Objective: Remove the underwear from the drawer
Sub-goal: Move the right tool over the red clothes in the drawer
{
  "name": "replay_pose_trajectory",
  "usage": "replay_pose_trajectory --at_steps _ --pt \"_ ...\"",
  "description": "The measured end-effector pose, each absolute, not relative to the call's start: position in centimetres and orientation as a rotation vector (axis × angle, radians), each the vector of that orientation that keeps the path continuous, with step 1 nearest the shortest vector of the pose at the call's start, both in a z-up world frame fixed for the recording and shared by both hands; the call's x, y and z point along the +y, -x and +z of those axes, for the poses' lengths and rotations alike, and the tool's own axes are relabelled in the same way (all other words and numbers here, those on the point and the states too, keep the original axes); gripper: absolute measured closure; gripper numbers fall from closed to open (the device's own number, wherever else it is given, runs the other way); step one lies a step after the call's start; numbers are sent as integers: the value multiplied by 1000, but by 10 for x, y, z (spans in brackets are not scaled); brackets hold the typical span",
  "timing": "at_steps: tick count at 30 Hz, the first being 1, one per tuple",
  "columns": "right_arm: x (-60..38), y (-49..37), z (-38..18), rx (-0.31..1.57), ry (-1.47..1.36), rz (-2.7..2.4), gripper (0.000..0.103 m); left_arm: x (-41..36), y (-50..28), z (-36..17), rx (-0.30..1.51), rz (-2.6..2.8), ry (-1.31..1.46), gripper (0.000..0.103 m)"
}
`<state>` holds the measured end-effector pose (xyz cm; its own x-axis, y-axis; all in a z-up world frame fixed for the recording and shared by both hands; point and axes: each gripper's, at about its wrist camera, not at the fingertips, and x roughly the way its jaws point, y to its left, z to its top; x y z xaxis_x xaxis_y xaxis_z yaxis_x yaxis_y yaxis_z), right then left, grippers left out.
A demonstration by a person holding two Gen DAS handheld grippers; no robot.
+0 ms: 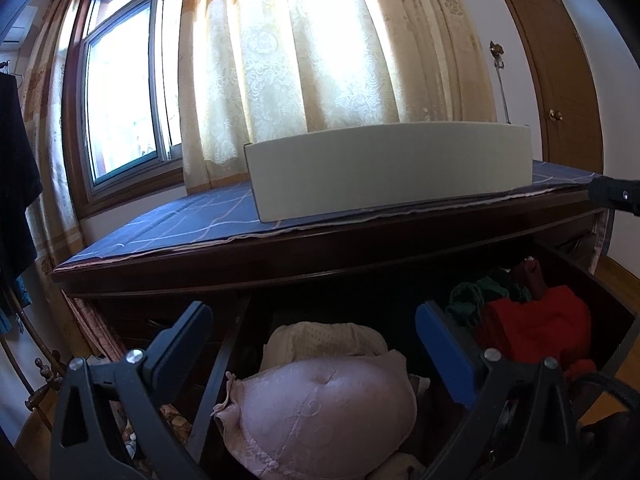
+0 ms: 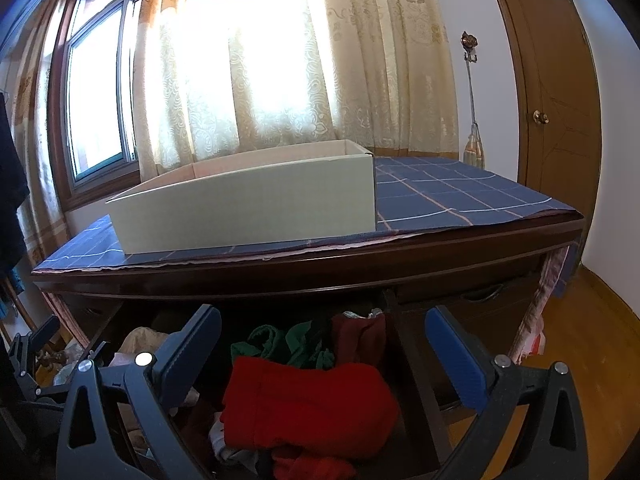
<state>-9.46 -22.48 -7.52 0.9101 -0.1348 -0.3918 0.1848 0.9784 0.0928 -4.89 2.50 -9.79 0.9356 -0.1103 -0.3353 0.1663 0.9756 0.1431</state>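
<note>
My left gripper [image 1: 314,322] hangs wide and empty over the open drawer [image 1: 624,320], the pink bra [image 1: 320,412] just below between its fingers, long axis left to right. My right gripper [image 2: 323,330], equally wide, hovers above red underwear [image 2: 308,404]. I'd judge each garment nearest its own side.

Box [image 2: 248,208] sits on cloth [image 2: 460,196] covering worktop [image 2: 320,264], curtain [image 2: 260,60] and window [image 2: 96,92] behind. Drawer [image 1: 616,320] open below worktop front edge. Bra [image 1: 320,412] lies at drawer's left, folded garments [image 2: 308,404] at right.
</note>
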Motion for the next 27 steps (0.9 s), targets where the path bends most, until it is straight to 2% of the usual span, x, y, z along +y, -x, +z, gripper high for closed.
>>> replay_pose_trajectory --at_steps 11,19,27 --pt "-225 89 -76 412 -141 -163 0 23 36 -88 431 -101 -218 0" --pt "-222 86 -70 402 -131 -158 0 31 28 -73 510 -135 -122 0" --pt "-223 85 -71 408 -134 -158 0 39 14 -92 577 -81 -74 0"
